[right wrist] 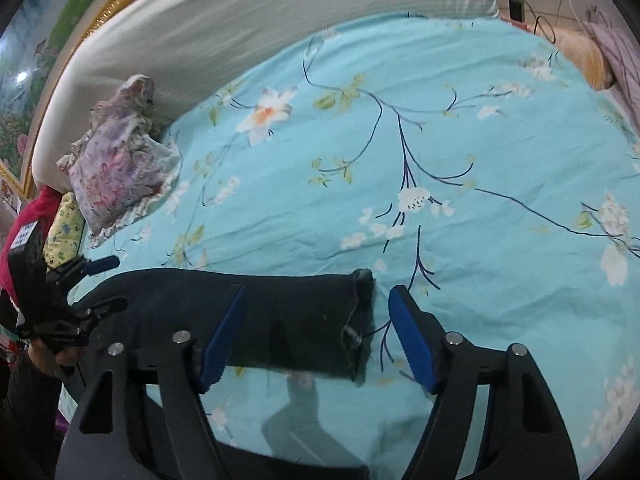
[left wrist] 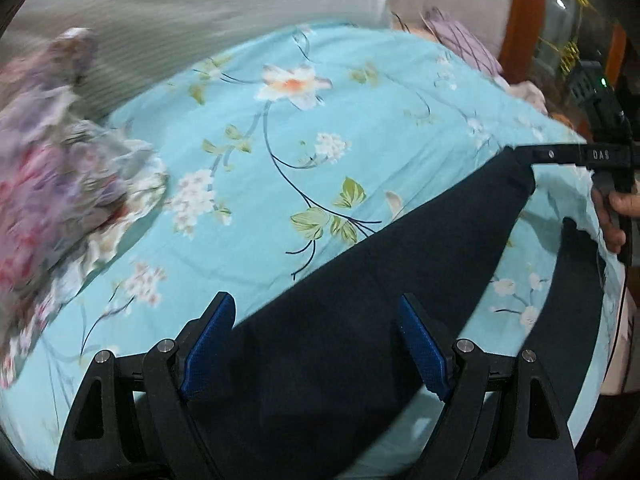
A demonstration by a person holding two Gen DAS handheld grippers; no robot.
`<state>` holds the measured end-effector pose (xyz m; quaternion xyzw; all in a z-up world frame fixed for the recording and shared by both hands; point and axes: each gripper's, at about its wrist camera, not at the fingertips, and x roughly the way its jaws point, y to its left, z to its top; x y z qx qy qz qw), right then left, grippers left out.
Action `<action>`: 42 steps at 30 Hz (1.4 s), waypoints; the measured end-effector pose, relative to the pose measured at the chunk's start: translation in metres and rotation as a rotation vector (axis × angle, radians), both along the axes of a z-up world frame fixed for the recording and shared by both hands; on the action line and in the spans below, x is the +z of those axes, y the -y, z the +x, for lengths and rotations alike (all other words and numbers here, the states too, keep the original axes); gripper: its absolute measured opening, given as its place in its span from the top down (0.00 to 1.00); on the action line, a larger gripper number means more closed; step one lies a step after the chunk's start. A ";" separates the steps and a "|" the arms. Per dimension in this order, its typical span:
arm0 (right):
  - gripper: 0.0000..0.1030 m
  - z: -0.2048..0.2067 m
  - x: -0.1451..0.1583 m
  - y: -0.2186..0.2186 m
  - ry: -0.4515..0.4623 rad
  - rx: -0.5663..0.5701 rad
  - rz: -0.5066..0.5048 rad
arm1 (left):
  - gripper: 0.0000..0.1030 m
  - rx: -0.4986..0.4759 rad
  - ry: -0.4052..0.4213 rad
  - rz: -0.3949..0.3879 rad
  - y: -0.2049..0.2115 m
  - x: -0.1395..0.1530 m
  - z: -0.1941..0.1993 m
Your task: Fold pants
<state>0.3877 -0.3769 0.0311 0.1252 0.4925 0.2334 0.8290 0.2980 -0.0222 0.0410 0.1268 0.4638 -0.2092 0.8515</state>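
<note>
Pants (right wrist: 288, 320) lie flat on my bed's floral sheet (right wrist: 460, 152). Left gripper (left wrist: 316, 340) spread over the dark cloth, not clamping. Right gripper (right wrist: 316, 332) apart too, straddling the leg end, pads clear.

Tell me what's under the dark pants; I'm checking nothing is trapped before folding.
The dark pants lie on the turquoise floral bedsheet, which shows all around them. Whatever lies directly beneath the fabric is covered and cannot be seen.
</note>
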 end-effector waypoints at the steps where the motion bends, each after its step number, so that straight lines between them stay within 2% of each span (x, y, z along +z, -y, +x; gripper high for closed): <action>1: 0.32 0.002 -0.003 -0.001 -0.006 0.005 -0.002 | 0.19 -0.006 -0.010 0.011 0.000 -0.004 0.005; 4: 0.35 0.009 -0.010 -0.005 -0.021 0.016 -0.014 | 0.19 -0.016 -0.058 0.030 0.000 -0.017 0.024; 10: 0.63 0.012 -0.015 -0.011 -0.034 0.056 0.011 | 0.22 -0.059 -0.161 0.017 0.004 -0.036 0.037; 11: 0.70 0.012 -0.014 -0.011 -0.033 0.062 0.009 | 0.25 -0.062 -0.172 0.021 0.005 -0.038 0.037; 12: 0.80 0.012 -0.014 -0.011 -0.031 0.065 0.011 | 0.36 -0.065 -0.178 0.018 0.007 -0.039 0.037; 13: 0.85 0.011 -0.012 -0.011 -0.026 0.070 0.017 | 0.44 -0.068 -0.180 0.009 0.007 -0.039 0.036; 14: 0.92 0.011 -0.011 -0.010 -0.019 0.069 0.016 | 0.62 -0.073 -0.187 -0.006 0.008 -0.038 0.034; 15: 0.93 0.010 -0.009 -0.010 -0.010 0.066 0.012 | 0.78 -0.071 -0.184 -0.007 0.009 -0.036 0.032; 18: 0.97 0.007 -0.001 -0.008 0.018 0.066 0.019 | 0.90 -0.071 -0.157 0.005 0.012 -0.027 0.021; 23: 0.97 -0.003 0.014 -0.005 0.077 0.079 0.026 | 0.94 -0.081 -0.108 -0.003 0.018 -0.008 -0.011; 26: 0.97 -0.011 0.021 -0.003 0.110 0.088 0.023 | 0.96 -0.044 -0.080 -0.010 0.015 0.002 -0.031; 36: 0.97 -0.054 0.034 0.010 0.189 0.133 0.042 | 0.97 0.040 -0.038 -0.140 0.015 0.029 -0.100; 42: 0.97 -0.088 0.029 0.024 0.232 0.163 0.067 | 0.97 0.046 -0.020 -0.171 0.024 0.032 -0.140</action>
